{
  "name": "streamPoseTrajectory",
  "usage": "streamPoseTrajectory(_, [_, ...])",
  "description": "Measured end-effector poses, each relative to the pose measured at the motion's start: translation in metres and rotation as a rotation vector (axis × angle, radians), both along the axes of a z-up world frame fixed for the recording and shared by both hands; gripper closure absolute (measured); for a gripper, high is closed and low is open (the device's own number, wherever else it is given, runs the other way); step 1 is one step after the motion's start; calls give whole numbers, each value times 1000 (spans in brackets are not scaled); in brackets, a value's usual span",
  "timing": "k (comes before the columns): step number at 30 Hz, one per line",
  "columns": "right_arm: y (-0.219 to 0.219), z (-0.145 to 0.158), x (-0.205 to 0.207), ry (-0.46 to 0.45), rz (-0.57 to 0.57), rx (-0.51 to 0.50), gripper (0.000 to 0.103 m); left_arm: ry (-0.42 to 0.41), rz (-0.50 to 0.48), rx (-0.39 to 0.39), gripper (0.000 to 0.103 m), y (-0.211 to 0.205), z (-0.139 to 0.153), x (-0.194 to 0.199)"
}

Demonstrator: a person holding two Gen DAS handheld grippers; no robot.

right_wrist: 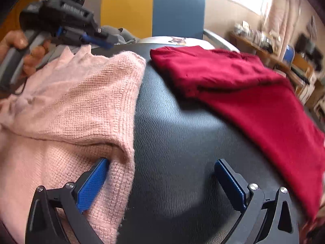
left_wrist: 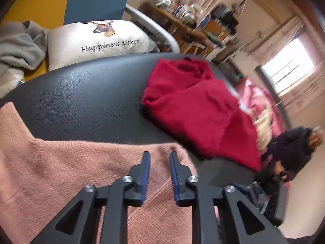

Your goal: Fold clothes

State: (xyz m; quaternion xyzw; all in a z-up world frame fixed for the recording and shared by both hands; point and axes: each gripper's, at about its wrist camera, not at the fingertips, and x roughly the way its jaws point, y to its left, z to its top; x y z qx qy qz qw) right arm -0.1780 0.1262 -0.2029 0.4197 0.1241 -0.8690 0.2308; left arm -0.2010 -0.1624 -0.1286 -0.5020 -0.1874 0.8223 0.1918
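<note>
A pink knit sweater [left_wrist: 61, 172] [right_wrist: 67, 105] lies folded over on the left of a black leather surface [left_wrist: 81, 105] [right_wrist: 182, 132]. A red garment [left_wrist: 193, 105] [right_wrist: 243, 85] lies crumpled on the right. My left gripper [left_wrist: 160, 156] hovers over the pink knit, its jaws narrowly apart with nothing pinched; in the right wrist view it [right_wrist: 97, 40] sits by the sweater's far corner, held by a hand [right_wrist: 14, 40]. My right gripper [right_wrist: 162, 168] is wide open. Its left finger [right_wrist: 95, 179] rests against the sweater's folded edge, and its right finger [right_wrist: 229, 181] is over bare leather.
A cream pillow with a deer print [left_wrist: 97, 40] and a grey cloth [left_wrist: 18, 46] lie behind the leather surface, before a yellow and blue chair back [right_wrist: 152, 10]. A cluttered wooden desk [left_wrist: 182, 20] [right_wrist: 274, 50] stands to the right. Someone in dark clothing [left_wrist: 290, 148] is at the right edge.
</note>
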Motion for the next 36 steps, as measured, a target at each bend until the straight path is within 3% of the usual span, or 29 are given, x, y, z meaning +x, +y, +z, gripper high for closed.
streamPoseTrajectory(3, [5,-2,5,-5,2,-17,0,5,16,6,77,-10,7,24])
streamPoseTrajectory(9, [8,-5,10,-14,5,-32,0,16,220,-95,58,-111,18,131])
streamPoseTrajectory(13, [3,8,26,26,21,-13,0,-16,403,-40,51,-181,5,200])
streamPoseTrajectory(17, [-16,27,36,64,111,-33,0,-12,517,14,50,-226,-10,256])
streamPoseTrajectory(23, [-61,45,28,-27,232,-129,0,19,483,16,49,-219,-24,236])
streamPoseTrajectory(25, [-73,53,22,-66,261,-186,0,18,469,-7,40,-215,-29,221])
streamPoseTrajectory(28, [-87,59,3,-146,293,-283,0,4,450,-16,40,-210,-40,205])
streamPoseTrajectory(33, [-102,59,-34,-226,286,-319,0,18,353,-6,42,-189,-39,193])
streamPoseTrajectory(36, [-109,54,-51,-244,281,-280,4,17,349,10,45,-186,-39,193])
